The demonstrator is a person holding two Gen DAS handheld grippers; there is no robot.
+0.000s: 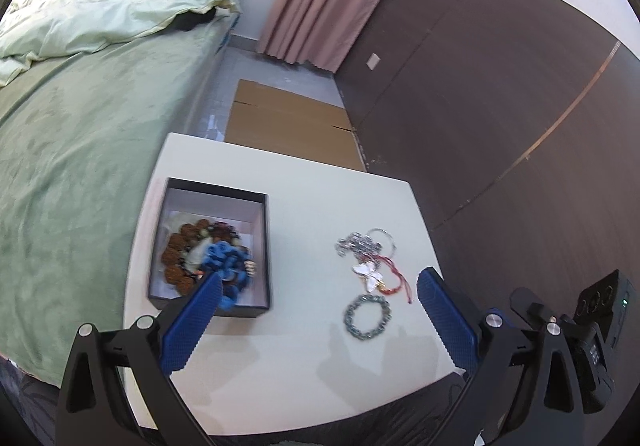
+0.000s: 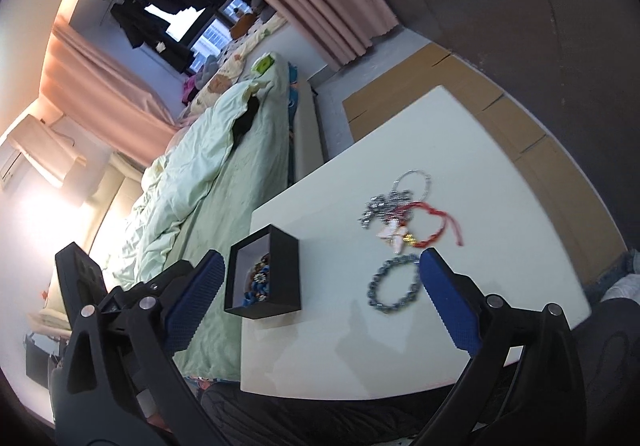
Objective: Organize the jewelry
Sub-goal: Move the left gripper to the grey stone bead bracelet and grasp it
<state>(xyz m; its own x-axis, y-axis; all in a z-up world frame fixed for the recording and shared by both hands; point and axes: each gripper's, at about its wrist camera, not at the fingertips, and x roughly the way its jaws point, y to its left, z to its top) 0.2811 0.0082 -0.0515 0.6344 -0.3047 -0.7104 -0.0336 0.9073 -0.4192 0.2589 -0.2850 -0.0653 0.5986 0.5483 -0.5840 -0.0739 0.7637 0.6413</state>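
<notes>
A white table (image 1: 304, 358) stands beside a bed (image 1: 80, 165) with a green cover. On the table's left part sits an open black box (image 1: 262, 246) – inside it lie a brown bead bracelet (image 1: 176, 250) and a blue bead bracelet (image 1: 224, 266), piled together with other pieces too tangled to tell apart. To the right of the box, well apart from it, a small heap rests on the tabletop: a silver chain (image 1: 358, 244), a red cord (image 1: 400, 274) and a white butterfly charm (image 1: 370, 274). Just nearer than the heap lies a grey bead bracelet (image 1: 367, 316), on its own. The left gripper (image 1: 318, 302) hangs above the table with its blue fingers spread wide, holding nothing – the right gripper (image 2: 320, 282) is likewise spread wide and empty
</notes>
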